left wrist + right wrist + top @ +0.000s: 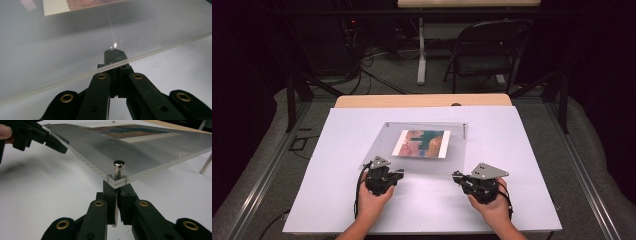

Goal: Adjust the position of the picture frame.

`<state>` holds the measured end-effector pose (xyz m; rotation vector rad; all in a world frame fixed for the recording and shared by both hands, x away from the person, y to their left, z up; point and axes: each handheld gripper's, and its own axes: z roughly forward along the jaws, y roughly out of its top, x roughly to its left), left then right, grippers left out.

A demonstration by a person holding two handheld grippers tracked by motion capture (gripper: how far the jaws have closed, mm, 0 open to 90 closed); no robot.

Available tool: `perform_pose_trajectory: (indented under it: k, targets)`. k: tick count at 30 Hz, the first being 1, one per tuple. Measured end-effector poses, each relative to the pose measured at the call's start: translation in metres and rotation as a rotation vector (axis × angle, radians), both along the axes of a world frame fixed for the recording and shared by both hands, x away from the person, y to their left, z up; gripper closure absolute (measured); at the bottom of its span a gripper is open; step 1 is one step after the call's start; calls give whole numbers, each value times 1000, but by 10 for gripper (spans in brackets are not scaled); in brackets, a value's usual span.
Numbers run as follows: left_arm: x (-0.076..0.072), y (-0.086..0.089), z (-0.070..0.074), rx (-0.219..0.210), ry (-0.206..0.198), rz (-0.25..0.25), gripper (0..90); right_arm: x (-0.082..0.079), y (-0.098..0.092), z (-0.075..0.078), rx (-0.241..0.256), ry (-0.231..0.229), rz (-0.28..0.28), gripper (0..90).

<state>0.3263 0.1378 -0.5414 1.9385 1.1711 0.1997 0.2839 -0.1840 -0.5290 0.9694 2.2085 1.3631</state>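
Print (75, 5) cut off by top edge, blurred; chair (492, 47) half lost in dark.

The white table (337, 200) lies bare around the clear acrylic frame (432, 165), with open room left, right and in front. The frame's raised near edge leaves a gap beneath; a metal standoff (119, 167) and thin leg (206, 165) stand there.

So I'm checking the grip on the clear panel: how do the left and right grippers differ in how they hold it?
The left gripper clamps the clear panel along its near edge; the right gripper clamps its corner, below a metal stud. Both have jaws shut on the raised panel.
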Motion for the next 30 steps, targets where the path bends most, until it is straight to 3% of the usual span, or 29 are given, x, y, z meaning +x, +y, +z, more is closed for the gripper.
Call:
perform_pose_trajectory:
  k: [5,9,13,18,26,30]
  targets:
    - [17,-4,2,-6,0,-6,900,-5,-2,2,20,17,-3,855]
    - [31,-6,2,-37,14,4,900,-10,0,3,45,24,-1,854]
    - [40,-10,4,-7,-7,-4,900,-16,4,4,58,29,4,853]
    - [50,-14,4,4,-2,-15,900,-20,7,3,77,37,-2,853]
    - [58,-23,3,17,-11,-50,900,-21,12,3,91,38,-7,852]
    - [57,-23,0,15,-11,-45,900,-21,15,3,91,43,-4,854]
